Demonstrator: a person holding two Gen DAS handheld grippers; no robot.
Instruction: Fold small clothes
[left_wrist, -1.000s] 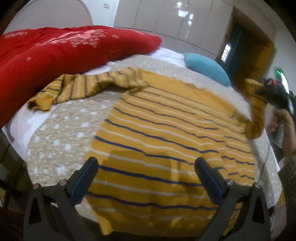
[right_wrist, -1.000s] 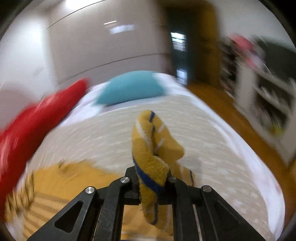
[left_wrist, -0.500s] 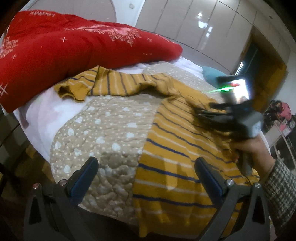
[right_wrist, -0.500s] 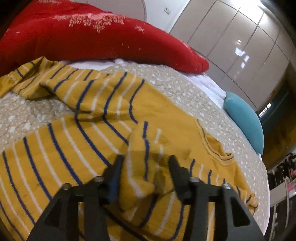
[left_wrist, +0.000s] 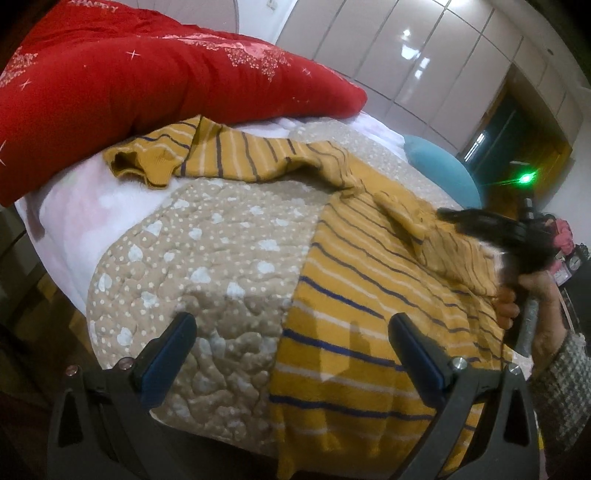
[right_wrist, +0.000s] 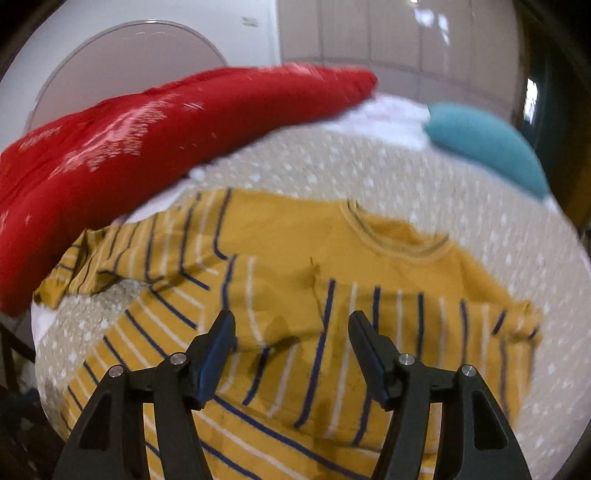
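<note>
A mustard-yellow sweater (left_wrist: 369, 295) with navy and white stripes lies flat on a bed. Its left sleeve (left_wrist: 207, 158) stretches out toward a red duvet. Its right sleeve (right_wrist: 369, 325) is folded across the chest, below the collar (right_wrist: 399, 240). My left gripper (left_wrist: 291, 332) is open and empty, over the sweater's bottom left edge. My right gripper (right_wrist: 290, 328) is open and empty just above the folded sleeve; it also shows in the left wrist view (left_wrist: 495, 236), held in a hand.
A beige dotted quilt (left_wrist: 207, 258) covers the bed. A red duvet (left_wrist: 129, 92) lies along the far left side. A teal pillow (right_wrist: 487, 147) sits at the head. White wardrobes (left_wrist: 424, 55) stand behind. The bed edge drops off at the near left.
My right gripper carried the right sleeve over the sweater's chest, opened and let it go, then drew back. My left gripper shifted left, still open.
</note>
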